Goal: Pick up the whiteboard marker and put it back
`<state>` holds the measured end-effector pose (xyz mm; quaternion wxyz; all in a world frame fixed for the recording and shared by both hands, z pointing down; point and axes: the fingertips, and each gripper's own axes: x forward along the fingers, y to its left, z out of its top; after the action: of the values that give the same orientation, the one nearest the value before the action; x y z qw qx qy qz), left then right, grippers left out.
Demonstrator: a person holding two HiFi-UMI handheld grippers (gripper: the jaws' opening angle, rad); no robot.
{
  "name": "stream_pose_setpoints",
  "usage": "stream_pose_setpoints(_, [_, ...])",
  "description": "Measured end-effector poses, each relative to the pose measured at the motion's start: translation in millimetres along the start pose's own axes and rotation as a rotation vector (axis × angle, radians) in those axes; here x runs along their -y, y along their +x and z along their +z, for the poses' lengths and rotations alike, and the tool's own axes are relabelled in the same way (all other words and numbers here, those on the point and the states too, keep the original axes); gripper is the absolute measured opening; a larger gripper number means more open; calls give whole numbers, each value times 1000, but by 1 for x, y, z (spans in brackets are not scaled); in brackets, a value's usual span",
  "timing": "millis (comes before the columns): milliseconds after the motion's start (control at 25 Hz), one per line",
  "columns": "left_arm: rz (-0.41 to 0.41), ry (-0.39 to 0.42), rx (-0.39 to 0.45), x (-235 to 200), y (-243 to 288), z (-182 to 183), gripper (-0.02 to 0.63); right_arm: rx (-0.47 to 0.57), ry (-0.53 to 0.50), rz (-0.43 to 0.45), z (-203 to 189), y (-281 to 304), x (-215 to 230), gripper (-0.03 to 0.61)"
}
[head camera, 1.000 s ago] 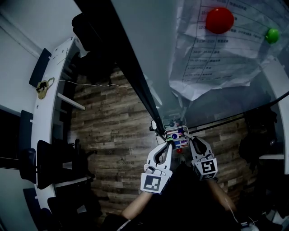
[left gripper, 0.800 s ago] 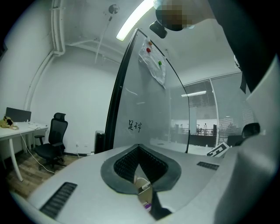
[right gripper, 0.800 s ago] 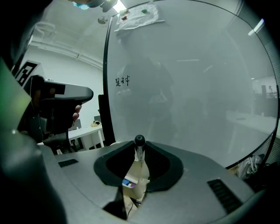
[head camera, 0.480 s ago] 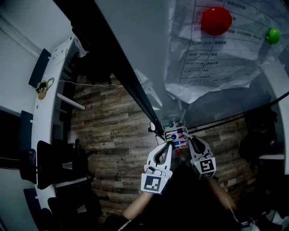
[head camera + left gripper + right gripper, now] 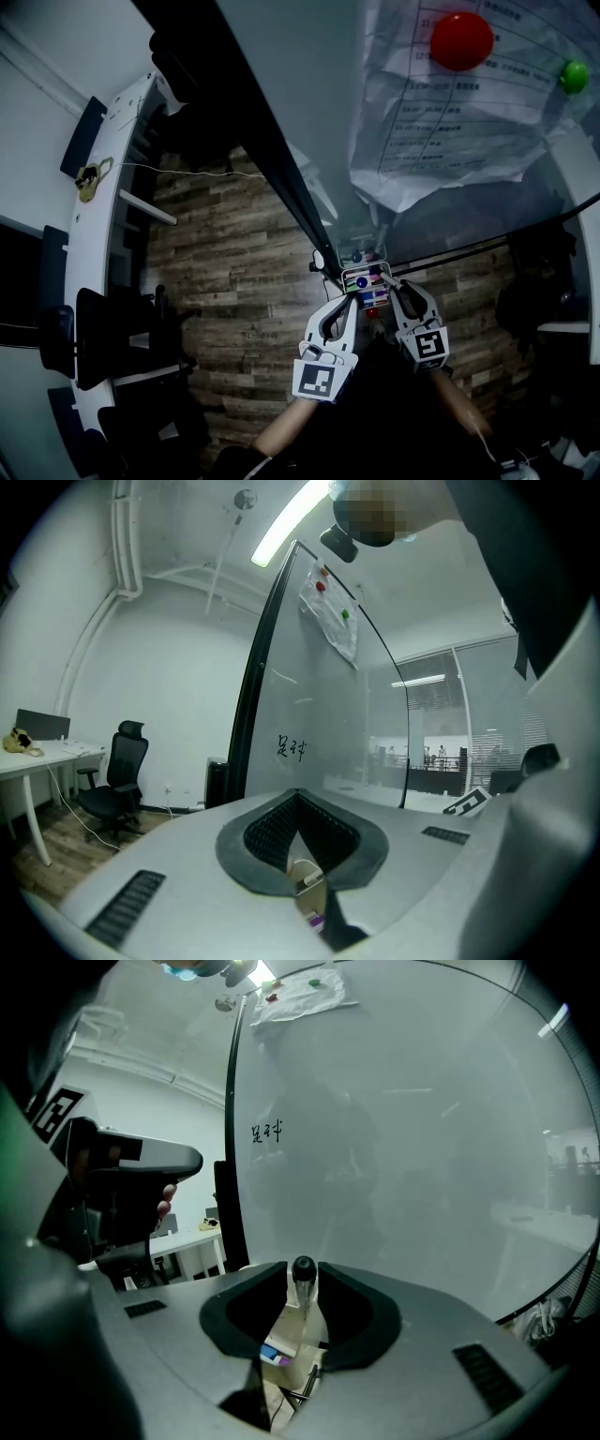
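Observation:
The whiteboard marker (image 5: 303,1283), white with a black cap, stands upright between the tips of my right gripper (image 5: 302,1279). No gap shows beside it. These jaws have just been opening slightly, with the marker still between them. Under it sits a small holder (image 5: 281,1354) with coloured items, fixed at the whiteboard's (image 5: 422,1147) lower edge. In the head view my right gripper (image 5: 392,291) and left gripper (image 5: 349,302) flank that holder (image 5: 364,277). In the left gripper view, the left gripper (image 5: 298,797) has its tips together with nothing between them.
A sheet of paper (image 5: 450,103) hangs on the whiteboard (image 5: 309,94) under a red magnet (image 5: 461,40) and a green magnet (image 5: 573,76). A white desk (image 5: 94,234) and office chairs (image 5: 112,347) stand at the left on the wooden floor (image 5: 234,272).
The head view sways slightly. Both grippers stay in place beside the holder.

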<state>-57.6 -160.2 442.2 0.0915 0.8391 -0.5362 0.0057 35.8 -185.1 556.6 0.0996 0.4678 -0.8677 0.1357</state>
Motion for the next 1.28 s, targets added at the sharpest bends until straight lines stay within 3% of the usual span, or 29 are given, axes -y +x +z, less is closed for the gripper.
stream_pose_setpoints(720, [-40, -1, 46, 8, -27, 9, 2, 103, -2, -75, 29, -41, -5, 95])
stream_pose_setpoints(920, [-49, -2, 73, 11, -45, 12, 2, 152, 24, -91, 40, -58, -20, 15])
stream_pose_setpoints(1280, [-82, -18, 91, 16, -97, 12, 2, 200, 27, -93, 56, -102, -65, 15])
